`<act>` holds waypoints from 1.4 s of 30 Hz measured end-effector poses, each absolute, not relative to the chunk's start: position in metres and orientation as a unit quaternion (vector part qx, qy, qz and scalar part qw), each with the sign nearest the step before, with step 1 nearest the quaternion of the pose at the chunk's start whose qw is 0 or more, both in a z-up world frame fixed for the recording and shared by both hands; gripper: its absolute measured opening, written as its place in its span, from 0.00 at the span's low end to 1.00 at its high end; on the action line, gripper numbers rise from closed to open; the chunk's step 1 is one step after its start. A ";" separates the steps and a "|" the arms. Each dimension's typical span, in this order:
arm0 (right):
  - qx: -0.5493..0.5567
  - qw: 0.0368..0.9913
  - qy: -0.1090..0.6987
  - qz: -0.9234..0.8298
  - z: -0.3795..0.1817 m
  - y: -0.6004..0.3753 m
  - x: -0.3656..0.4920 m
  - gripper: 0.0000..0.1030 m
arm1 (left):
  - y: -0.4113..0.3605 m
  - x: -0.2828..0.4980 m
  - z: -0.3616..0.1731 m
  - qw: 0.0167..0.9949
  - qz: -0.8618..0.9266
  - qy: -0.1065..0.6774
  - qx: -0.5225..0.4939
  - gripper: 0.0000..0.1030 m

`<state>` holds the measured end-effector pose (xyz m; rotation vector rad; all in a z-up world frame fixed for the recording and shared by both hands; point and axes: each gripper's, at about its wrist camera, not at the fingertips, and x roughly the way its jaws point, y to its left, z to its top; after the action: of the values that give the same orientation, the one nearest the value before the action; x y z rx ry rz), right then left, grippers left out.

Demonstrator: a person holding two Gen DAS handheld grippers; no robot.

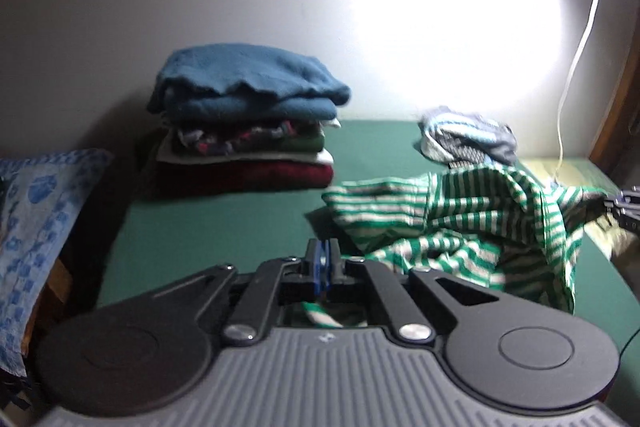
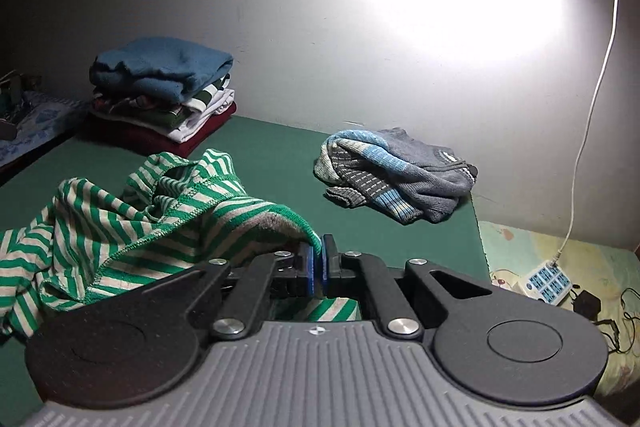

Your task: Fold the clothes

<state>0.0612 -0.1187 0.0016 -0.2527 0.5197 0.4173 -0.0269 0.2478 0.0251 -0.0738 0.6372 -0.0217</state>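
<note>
A green-and-white striped shirt (image 1: pixel 460 227) hangs crumpled between both grippers above the green bed sheet (image 1: pixel 224 227). My left gripper (image 1: pixel 322 261) is shut, its blue pads pressed together, and a strip of the striped fabric shows just behind them. At the right edge of the left wrist view the right gripper (image 1: pixel 618 207) pinches the shirt's far end. In the right wrist view my right gripper (image 2: pixel 318 263) is shut on the hemmed edge of the striped shirt (image 2: pixel 140 219), which trails off to the left.
A stack of folded clothes (image 1: pixel 248 123) topped by a blue sweater stands at the wall. A crumpled grey-and-blue sweater (image 2: pixel 400 175) lies at the sheet's back right. A blue patterned pillow (image 1: pixel 40 227) is at the left; a power strip (image 2: pixel 546 283) and white cable (image 2: pixel 592 107) at the right.
</note>
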 end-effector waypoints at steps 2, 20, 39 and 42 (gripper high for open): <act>-0.117 0.934 0.280 0.188 -0.007 -0.122 0.058 0.02 | 0.234 -0.020 0.020 0.948 -0.030 0.318 0.002 0.21; -0.085 0.933 0.313 0.154 -0.045 -0.123 0.052 0.45 | 0.184 0.084 -0.026 0.886 -0.195 0.405 0.113 0.72; -0.137 0.919 0.287 0.233 -0.050 -0.088 0.076 0.11 | 0.223 0.010 -0.007 0.937 -0.036 0.348 -0.008 0.08; -0.126 0.928 0.259 0.237 -0.029 -0.088 0.070 0.09 | 0.232 -0.003 0.017 0.948 -0.016 0.317 -0.023 0.08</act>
<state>0.0696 -0.0885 -0.0287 -0.2574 0.5298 0.4852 -0.0029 0.2318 0.0168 -0.0462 0.6443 -0.0326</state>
